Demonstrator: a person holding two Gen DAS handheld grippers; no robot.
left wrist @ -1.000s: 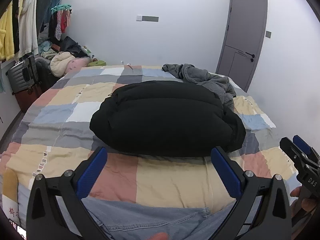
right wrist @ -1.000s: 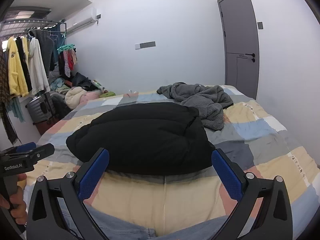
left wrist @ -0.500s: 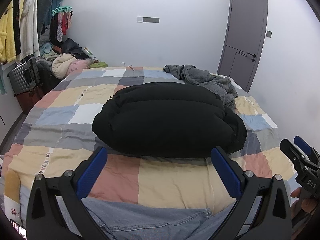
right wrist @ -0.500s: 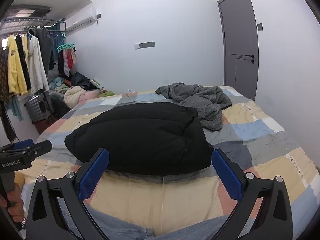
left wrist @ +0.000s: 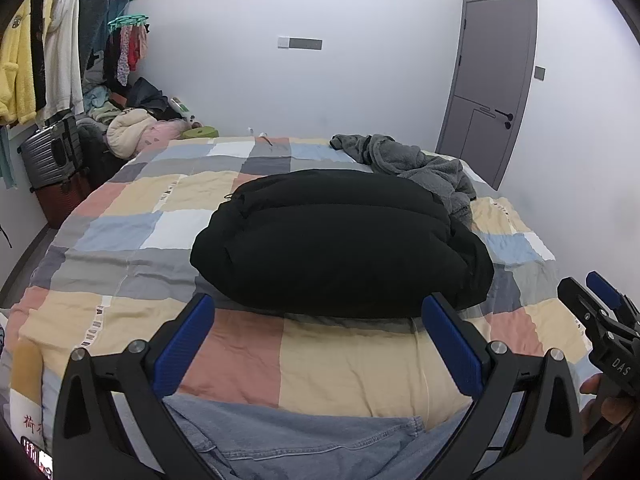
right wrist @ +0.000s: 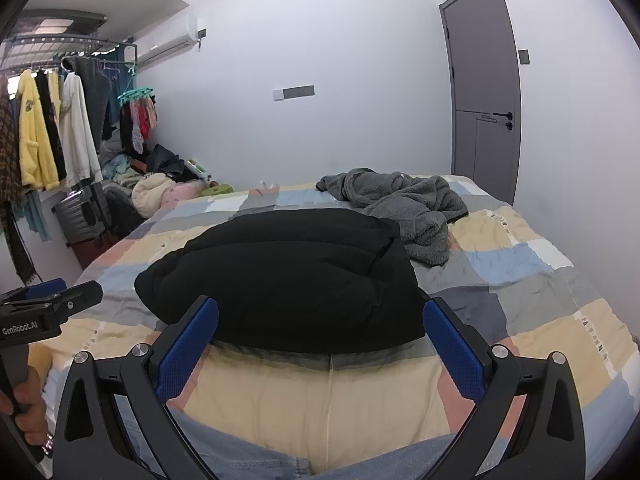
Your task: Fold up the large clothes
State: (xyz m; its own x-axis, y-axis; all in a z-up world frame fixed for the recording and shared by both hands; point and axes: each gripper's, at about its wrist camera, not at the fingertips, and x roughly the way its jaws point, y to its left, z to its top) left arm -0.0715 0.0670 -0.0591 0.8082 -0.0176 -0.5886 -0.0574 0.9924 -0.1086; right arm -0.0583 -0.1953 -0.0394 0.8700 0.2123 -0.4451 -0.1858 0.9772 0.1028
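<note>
Nearest the viewer, a strip of blue denim (left wrist: 304, 440) crosses the bottom edge, at the foot of the bed (left wrist: 360, 364). Just above it the left tongs (left wrist: 320, 320) and the right tongs (right wrist: 320, 320) hover side by side over the near edge of the bed, both spread wide and holding nothing. Straight ahead of both, past a band of bare patchwork cover, lies the black puffer jacket (left wrist: 340, 244), already folded into a plump bundle in the middle of the bed. Its long axis runs left to right, across the line of the tongs. Neither tool touches it, and both look about equally near. Beyond the jacket's far right corner lies a crumpled grey fleece garment (right wrist: 404, 200), likely the next piece to fold.
</note>
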